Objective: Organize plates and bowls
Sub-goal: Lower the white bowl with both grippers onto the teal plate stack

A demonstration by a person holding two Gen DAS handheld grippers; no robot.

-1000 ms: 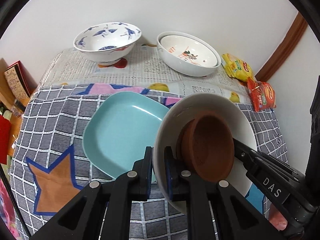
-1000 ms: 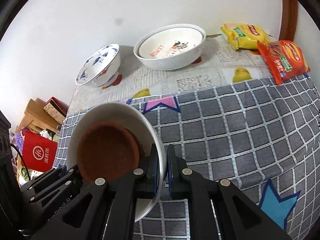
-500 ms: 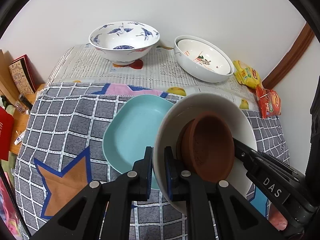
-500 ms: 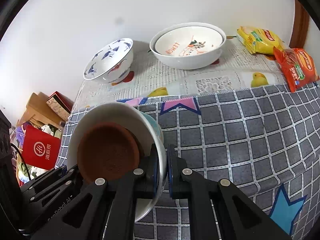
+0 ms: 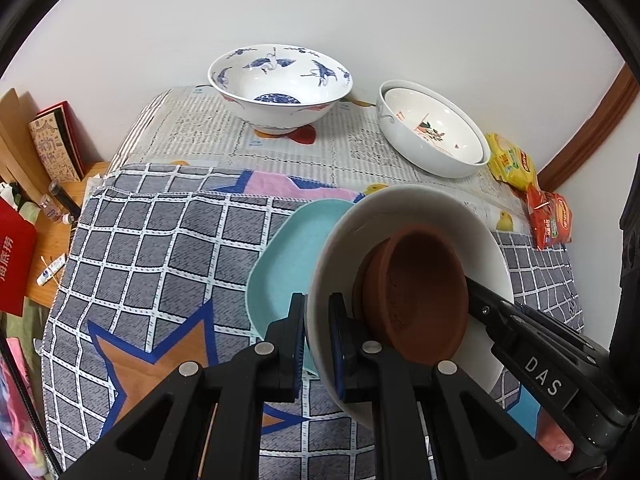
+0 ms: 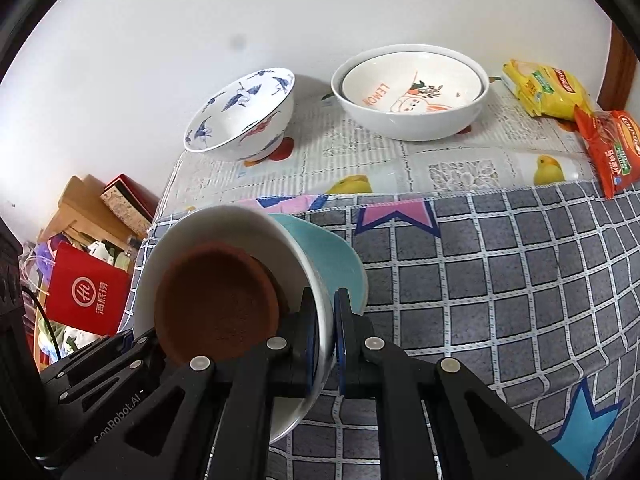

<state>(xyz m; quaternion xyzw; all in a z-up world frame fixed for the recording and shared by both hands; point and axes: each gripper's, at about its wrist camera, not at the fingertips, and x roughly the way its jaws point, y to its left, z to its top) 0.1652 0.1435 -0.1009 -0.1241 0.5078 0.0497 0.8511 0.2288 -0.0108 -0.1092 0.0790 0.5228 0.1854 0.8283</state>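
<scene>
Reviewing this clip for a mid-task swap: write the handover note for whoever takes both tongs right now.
Left tongs: shut on the round white plate's near rim.
Right tongs: shut on the opposite rim.
The plate carries a brown terracotta saucer and is held over the square teal plate lying on the grey checked cloth.
Done: saucer on white plate.
Left: lower the pair onto the teal plate. The blue-and-white crane bowl and the two nested white bowls stand at the back.

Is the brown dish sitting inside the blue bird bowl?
No, the brown dish sits inside the white bowl held above the teal plate, while the bird bowl stands apart by the wall.
</scene>
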